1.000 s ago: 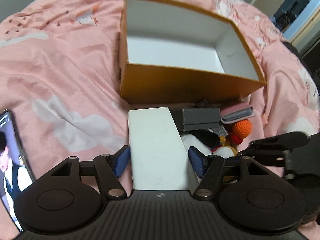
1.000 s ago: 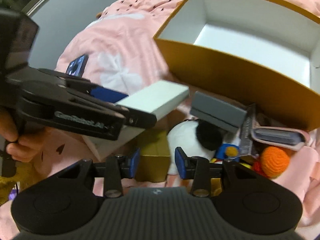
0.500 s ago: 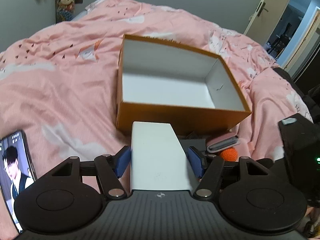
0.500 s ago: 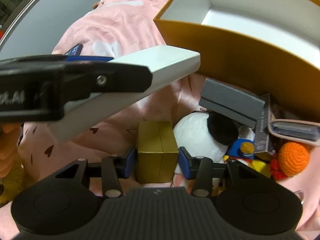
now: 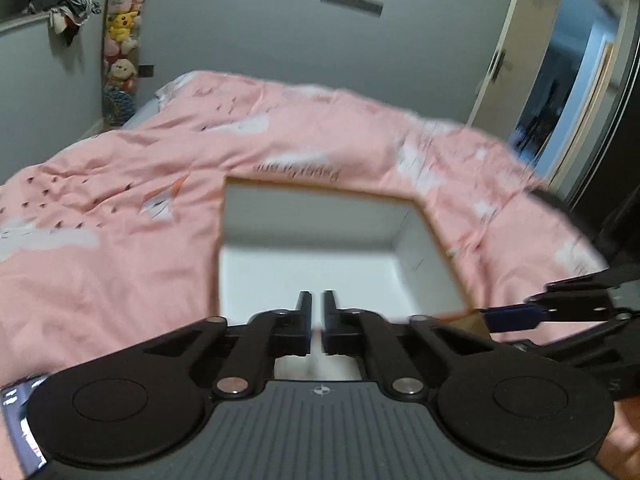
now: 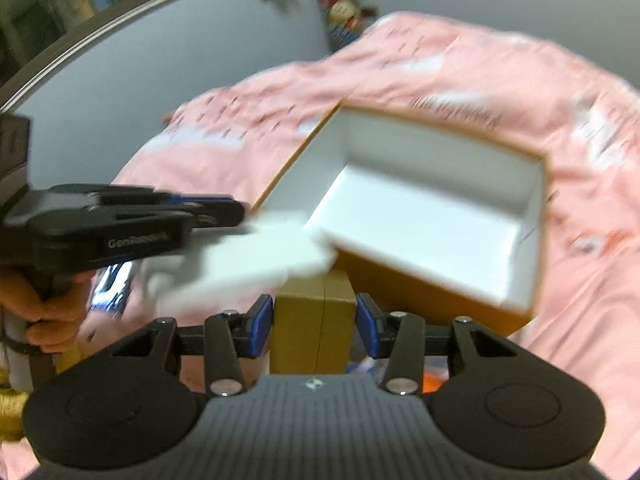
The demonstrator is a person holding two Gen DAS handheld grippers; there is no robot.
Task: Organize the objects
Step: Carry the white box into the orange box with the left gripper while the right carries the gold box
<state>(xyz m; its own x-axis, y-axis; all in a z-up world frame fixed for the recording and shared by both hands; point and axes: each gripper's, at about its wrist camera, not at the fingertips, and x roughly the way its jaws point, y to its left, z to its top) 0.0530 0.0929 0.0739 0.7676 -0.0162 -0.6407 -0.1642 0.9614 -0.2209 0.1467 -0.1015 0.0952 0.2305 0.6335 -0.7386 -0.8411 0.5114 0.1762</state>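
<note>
In the left wrist view, the fingers of the left gripper (image 5: 317,300) are seen pressed together. They have just been closed, and nothing is held between them. Straight ahead of them and lower down, the big orange box (image 5: 424,216) is seen open on the pink bed (image 5: 120,240), and its white inside looks empty. A white patch is seen just under the fingers, but what it is cannot be told. In the right wrist view, a small gold box (image 6: 314,344) is clamped between the blue fingers of the right gripper (image 6: 315,320). It is held standing up, with its long side pointing ahead toward the orange box. The near wall of the orange box is seen just past the gold box, so the open top lies ahead and a little to the right. A white flat box (image 6: 256,256) is seen blurred just in front of the left fingers, which are held by a hand (image 6: 52,312) at the left edge. It is not gripped. Its far corner is over the near left corner of the orange box, and whether it touches there cannot be told. The right hand seems nearer to the opening, so the gold box likely has to be carried forward over that near wall.
</note>
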